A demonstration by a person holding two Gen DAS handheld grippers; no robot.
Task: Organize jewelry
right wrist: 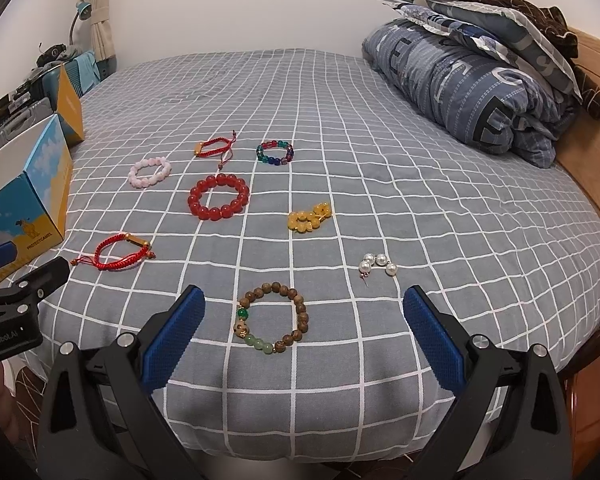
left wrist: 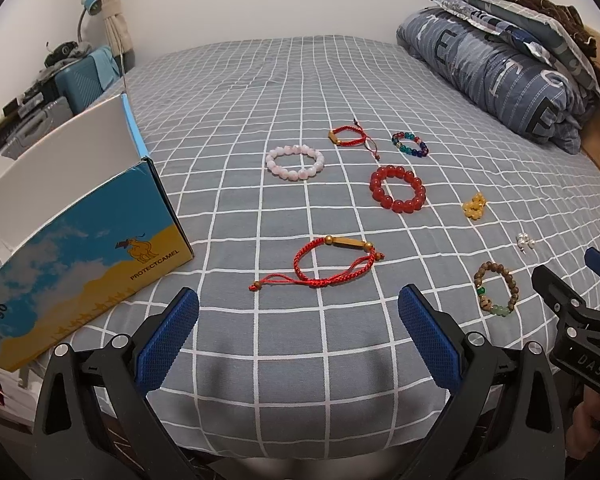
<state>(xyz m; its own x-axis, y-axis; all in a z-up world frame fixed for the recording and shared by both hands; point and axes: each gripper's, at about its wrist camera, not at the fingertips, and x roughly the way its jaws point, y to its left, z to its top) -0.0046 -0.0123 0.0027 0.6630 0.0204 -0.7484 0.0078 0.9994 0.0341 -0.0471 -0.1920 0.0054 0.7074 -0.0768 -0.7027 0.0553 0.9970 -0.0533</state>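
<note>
Bedroom setting: your work surface is a bed (right wrist: 380, 128) under a grey sheet with a white grid, with a folded duvet (right wrist: 472, 92) stacked at the headboard side, well apart from the jewelry.

At the left edge stands an open shoe box (left wrist: 100, 224), flap raised; I judge it to be the intended container, since it sits within reach of your left gripper.

Your left gripper (left wrist: 298, 328) is spread wide and holds nothing; it hangs over bare sheet just short of the large red cord bracelet (left wrist: 328, 264). Your right gripper (right wrist: 303, 328) is likewise spread and empty, with the wooden bead bracelet (right wrist: 274, 318) lying flat between its fingers, apparently lined up for a first pick.

Laid out singly, none touching, are:
- red bead bracelet (right wrist: 218, 197)
- pink bead bracelet (right wrist: 150, 172)
- small red cord bracelet (right wrist: 216, 148)
- multicolour bead bracelet (right wrist: 275, 153)
- yellow bead piece (right wrist: 308, 218)
- pearl cluster (right wrist: 378, 264)

That spacing probably allows each to be gripped separately. Nothing appears sorted yet; the box interior is not visible.
</note>
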